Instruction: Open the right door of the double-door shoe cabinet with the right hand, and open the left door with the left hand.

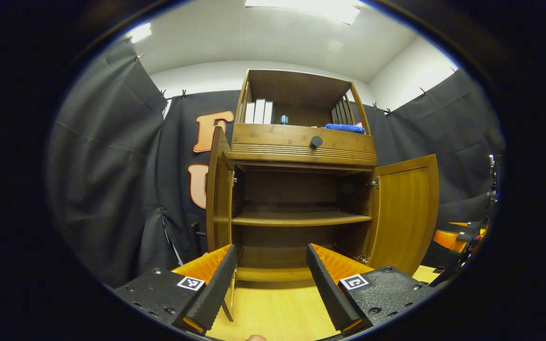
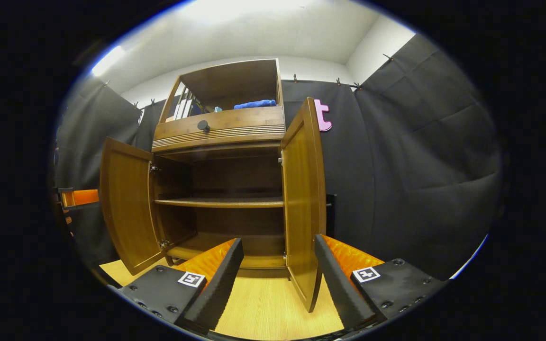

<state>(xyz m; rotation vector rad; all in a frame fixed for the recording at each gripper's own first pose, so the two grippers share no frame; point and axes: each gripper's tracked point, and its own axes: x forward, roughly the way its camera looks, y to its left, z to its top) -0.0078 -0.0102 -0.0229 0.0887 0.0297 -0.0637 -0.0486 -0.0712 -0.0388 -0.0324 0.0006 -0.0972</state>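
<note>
The wooden shoe cabinet [image 1: 301,151] stands with both doors swung out. In the left gripper view its left door [image 1: 218,189] is seen edge-on and its right door [image 1: 405,213] angles outward. My left gripper [image 1: 270,284] is open, and the left door's lower corner sits just inside its left finger without being pinched. In the right gripper view the right door [image 2: 304,203] stands between the open fingers of my right gripper [image 2: 277,279], and the left door [image 2: 126,208] hangs wide. Both inner shelves [image 2: 221,202] are bare.
A drawer with a black knob [image 1: 316,141] sits above the doors. Books [image 1: 259,112] and a blue cloth [image 1: 344,128] lie on the top shelf. The other gripper [image 1: 462,237] shows at the right edge. A light wooden floor [image 1: 277,317] runs in front.
</note>
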